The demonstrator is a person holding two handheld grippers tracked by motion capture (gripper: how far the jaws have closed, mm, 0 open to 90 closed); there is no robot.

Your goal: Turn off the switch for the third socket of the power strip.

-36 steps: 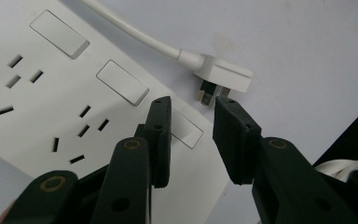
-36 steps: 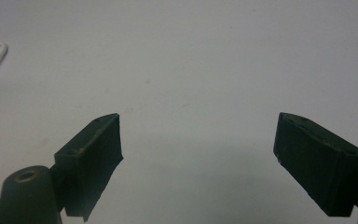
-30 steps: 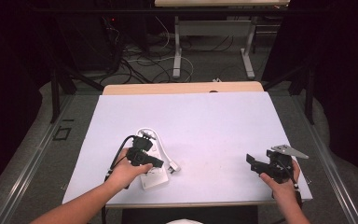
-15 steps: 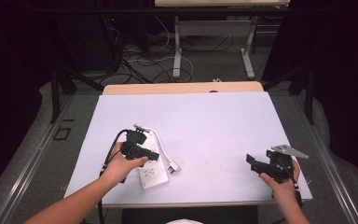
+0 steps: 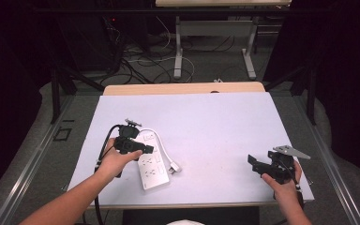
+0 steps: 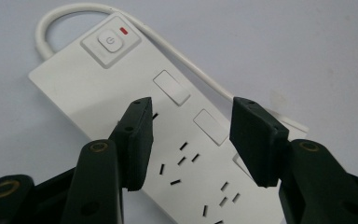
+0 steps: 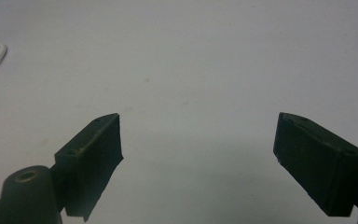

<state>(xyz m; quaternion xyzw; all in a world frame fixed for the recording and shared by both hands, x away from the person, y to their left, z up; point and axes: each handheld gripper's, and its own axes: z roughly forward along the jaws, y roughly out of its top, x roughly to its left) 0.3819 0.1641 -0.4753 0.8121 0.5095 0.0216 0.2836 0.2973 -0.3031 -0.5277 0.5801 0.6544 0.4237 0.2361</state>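
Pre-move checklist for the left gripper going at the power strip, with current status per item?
1. Left gripper open: ok, jaws stand apart above the power strip.
2. Jaws wide enough to span the strip: not ok, both tips sit over its socket face.
3. Strip flat on the table: ok.
4. Cord out of the jaws' way: ok, it loops round the switch end and runs along the far edge.
5. Contact with the strip: cannot tell.
6. Right gripper out of the way: ok, open, over bare table near the right edge.
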